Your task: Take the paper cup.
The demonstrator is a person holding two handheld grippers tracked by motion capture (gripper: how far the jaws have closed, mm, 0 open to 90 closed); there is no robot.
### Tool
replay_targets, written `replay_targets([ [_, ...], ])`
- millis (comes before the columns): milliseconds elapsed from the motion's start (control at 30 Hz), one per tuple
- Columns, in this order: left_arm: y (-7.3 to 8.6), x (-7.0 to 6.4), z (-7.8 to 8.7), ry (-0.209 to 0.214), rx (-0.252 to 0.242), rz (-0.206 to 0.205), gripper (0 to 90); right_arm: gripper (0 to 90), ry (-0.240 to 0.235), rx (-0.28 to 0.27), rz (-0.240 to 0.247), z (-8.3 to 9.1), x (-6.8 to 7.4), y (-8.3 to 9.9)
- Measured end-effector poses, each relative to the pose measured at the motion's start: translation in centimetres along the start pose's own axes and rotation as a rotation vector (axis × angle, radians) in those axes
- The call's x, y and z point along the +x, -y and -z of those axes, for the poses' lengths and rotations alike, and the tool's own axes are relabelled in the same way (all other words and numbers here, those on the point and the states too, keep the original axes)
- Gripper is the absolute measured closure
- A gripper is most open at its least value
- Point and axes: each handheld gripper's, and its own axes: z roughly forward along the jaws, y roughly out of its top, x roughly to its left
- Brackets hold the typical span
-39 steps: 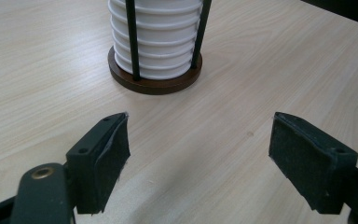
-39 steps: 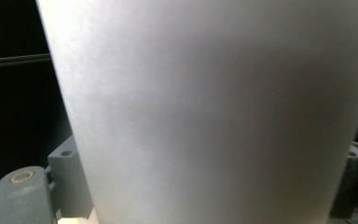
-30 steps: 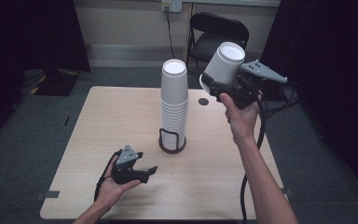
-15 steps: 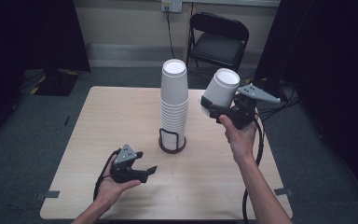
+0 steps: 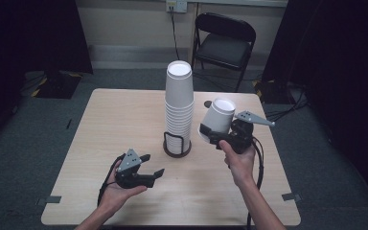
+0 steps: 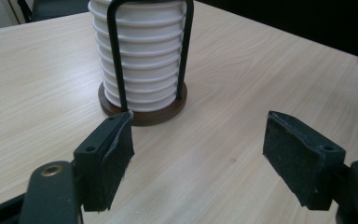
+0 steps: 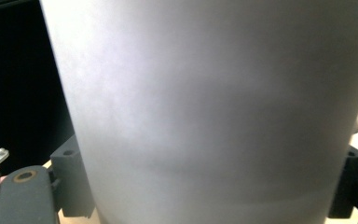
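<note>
White paper cup (image 5: pixel 219 118) sits clamped between my right gripper (image 5: pixel 214 135) jaws, light, thin-walled, easily crushed; I grip low and gently. Left gripper (image 5: pixel 149 173) jaws stand apart, facing the stack (image 6: pixel 142 60).

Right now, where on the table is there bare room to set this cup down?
Bare wood lies right of the cup stack, under the held cup, and across the table's far-left part. It is crowded around the holder base and near the left gripper.

No text, label, brand, number or sign can be read on anything here.
</note>
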Motion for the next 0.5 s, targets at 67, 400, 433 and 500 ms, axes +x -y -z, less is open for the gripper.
replay_targets([
  [67, -0.1, -0.1, 0.0, 0.0, -0.008, -0.007, 24.3, 14.0, -0.008, 0.003, 0.002, 0.0, 0.0, 0.2],
  [400, -0.2, -0.3, -0.3, 0.035, -0.01, 0.013, 30.4, 14.0, -0.088, 0.067, -0.051, -0.5, 0.7, 2.9],
  [433, -0.2, -0.4, -0.3, 0.034, -0.014, 0.013, 30.3, 14.0, -0.09, 0.074, -0.058, -0.6, 0.8, 3.2],
  [500, -0.3, -0.4, -0.4, 0.046, -0.02, 0.023, 30.3, 14.0, -0.106, 0.081, -0.07, -0.8, 0.9, 3.6],
])
